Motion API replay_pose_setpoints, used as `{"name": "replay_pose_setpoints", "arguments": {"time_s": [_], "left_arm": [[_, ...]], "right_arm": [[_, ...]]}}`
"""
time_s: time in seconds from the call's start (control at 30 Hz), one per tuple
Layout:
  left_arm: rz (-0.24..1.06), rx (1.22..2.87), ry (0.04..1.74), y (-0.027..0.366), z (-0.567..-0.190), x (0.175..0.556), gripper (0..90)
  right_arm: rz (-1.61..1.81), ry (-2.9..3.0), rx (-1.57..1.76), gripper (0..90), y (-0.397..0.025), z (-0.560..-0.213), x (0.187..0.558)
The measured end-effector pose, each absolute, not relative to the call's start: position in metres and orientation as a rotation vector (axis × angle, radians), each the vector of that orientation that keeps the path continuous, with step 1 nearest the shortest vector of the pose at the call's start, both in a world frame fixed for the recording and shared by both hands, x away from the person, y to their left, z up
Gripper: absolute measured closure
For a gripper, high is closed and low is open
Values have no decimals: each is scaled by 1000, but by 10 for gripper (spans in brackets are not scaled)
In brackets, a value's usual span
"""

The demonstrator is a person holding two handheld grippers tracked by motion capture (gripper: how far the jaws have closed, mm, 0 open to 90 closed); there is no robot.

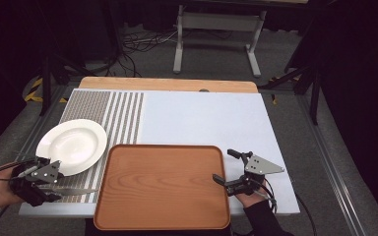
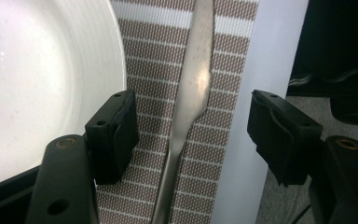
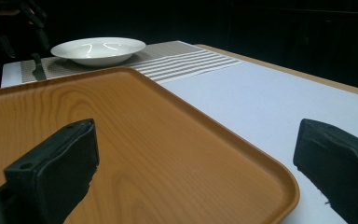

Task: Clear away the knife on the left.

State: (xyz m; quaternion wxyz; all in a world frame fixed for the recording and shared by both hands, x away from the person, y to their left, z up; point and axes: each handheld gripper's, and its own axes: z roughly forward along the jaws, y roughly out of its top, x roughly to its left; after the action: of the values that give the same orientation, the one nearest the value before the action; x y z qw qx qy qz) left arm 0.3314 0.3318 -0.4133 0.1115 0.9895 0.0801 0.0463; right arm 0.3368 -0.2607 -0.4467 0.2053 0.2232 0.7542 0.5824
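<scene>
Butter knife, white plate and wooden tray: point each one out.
butter knife (image 2: 196, 84), left gripper view, on the flat of its blade.
white plate (image 1: 72, 146), high view, on the middle of its well.
wooden tray (image 1: 162, 184), high view, on its bare floor.

White table (image 1: 216, 118): striped placemat (image 1: 120, 110) far left, wooden tray (image 1: 162, 187) near edge.
</scene>
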Motion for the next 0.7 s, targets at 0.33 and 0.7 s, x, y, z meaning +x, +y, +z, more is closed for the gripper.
{"name": "replay_pose_setpoints", "arguments": {"time_s": [0.33,0.7], "left_arm": [[133,3011,202,336,-424,336,407],[131,3110,113,338,-433,342,547]], "right_arm": [[1624,2108,621,7,-260,-447,337],[1634,2112,621,7,-260,-447,337]]}}
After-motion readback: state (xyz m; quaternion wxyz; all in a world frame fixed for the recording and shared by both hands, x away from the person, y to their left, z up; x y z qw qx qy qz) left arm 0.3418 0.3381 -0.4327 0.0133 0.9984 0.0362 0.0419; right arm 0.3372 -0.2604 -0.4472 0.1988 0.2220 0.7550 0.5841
